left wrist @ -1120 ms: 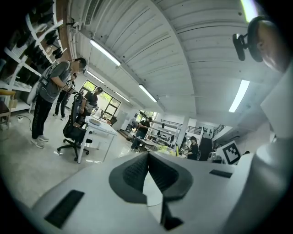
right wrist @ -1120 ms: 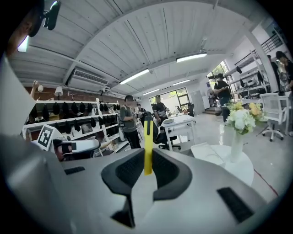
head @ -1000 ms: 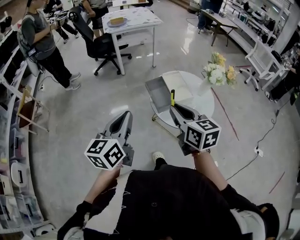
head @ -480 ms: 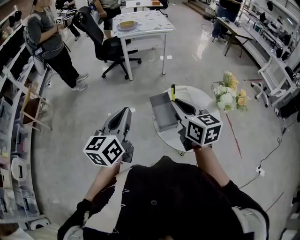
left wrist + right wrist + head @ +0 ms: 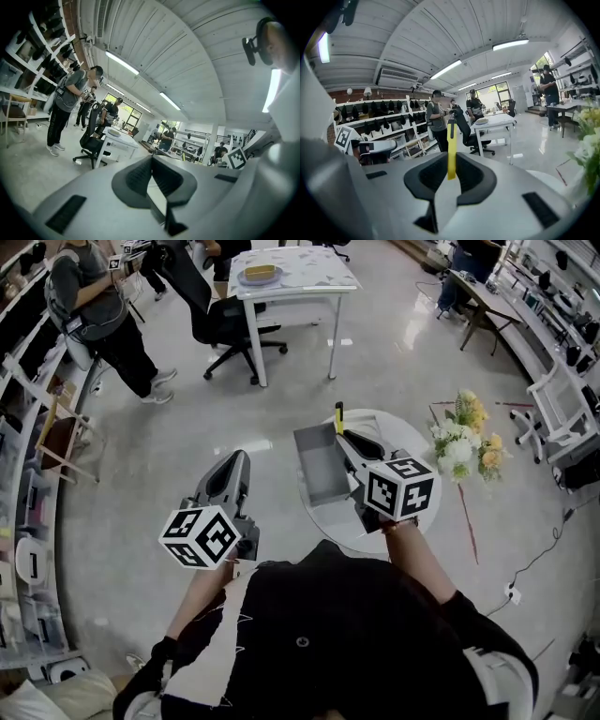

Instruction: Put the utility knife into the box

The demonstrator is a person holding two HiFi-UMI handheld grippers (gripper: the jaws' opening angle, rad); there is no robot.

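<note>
Head view, looking steeply down: the right claw [image 5: 345, 435] is clenched on the utility knife [image 5: 338, 414], whose yellow body sticks out past the claw tips, away from the person. The claw hangs over a round white tabletop [image 5: 396, 431]. The box [image 5: 317, 463], grey and open, sits on that tabletop just to the left of the right claw. The knife's far end shows close by the box's far right corner. It is in the claw, not in the box; whether it hangs over the box's rim cannot be told. A bunch of pale flowers [image 5: 464, 441] stands well off to the right of this claw.

Right gripper view: the two dark pads of the right claw [image 5: 452, 157] press on the lower end of the utility knife [image 5: 451, 136], which rises upright from between them.

Left gripper view: the left claw [image 5: 151, 160] is clenched on nothing, pads together. From above, the left claw [image 5: 234, 465] hangs over the floor [image 5: 150, 465], to the left of the box and apart from it, level with the right claw.
</note>
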